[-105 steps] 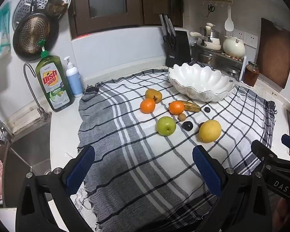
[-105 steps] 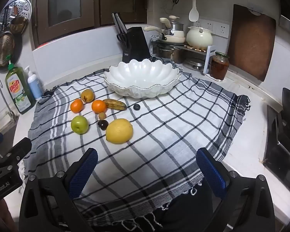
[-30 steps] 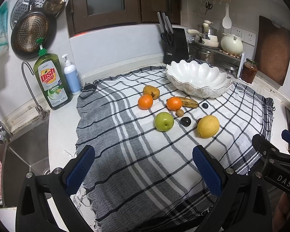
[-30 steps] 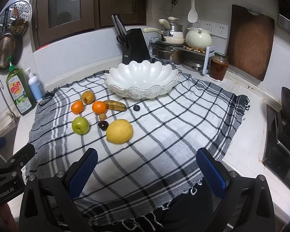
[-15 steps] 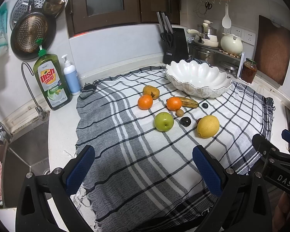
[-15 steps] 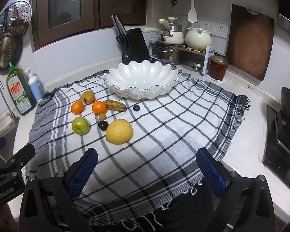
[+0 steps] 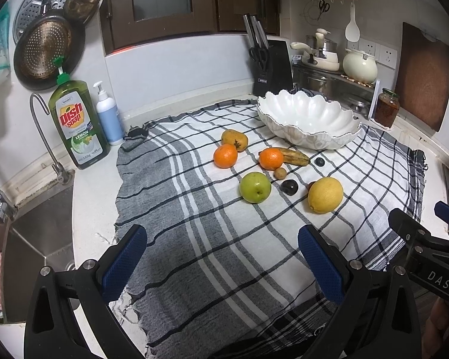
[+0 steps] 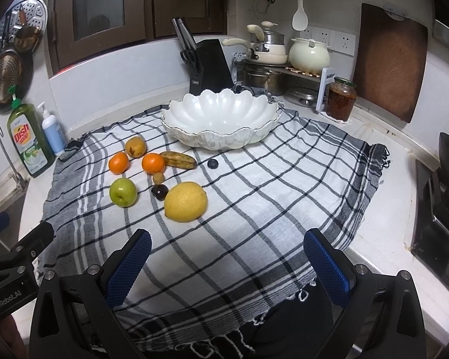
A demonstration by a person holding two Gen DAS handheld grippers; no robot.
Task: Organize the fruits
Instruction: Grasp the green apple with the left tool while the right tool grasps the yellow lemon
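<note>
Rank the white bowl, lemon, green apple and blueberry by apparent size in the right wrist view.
1. White bowl, largest by far, though farthest back.
2. Lemon.
3. Green apple, clearly smaller than the lemon at similar distance.
4. Blueberry, smallest.

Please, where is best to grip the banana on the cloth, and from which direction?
Probably take the banana across its middle, coming from above. It lies flat and is long and narrow, so fingers close over the short width. One end nearly touches an orange, so stay toward the free end.
</note>
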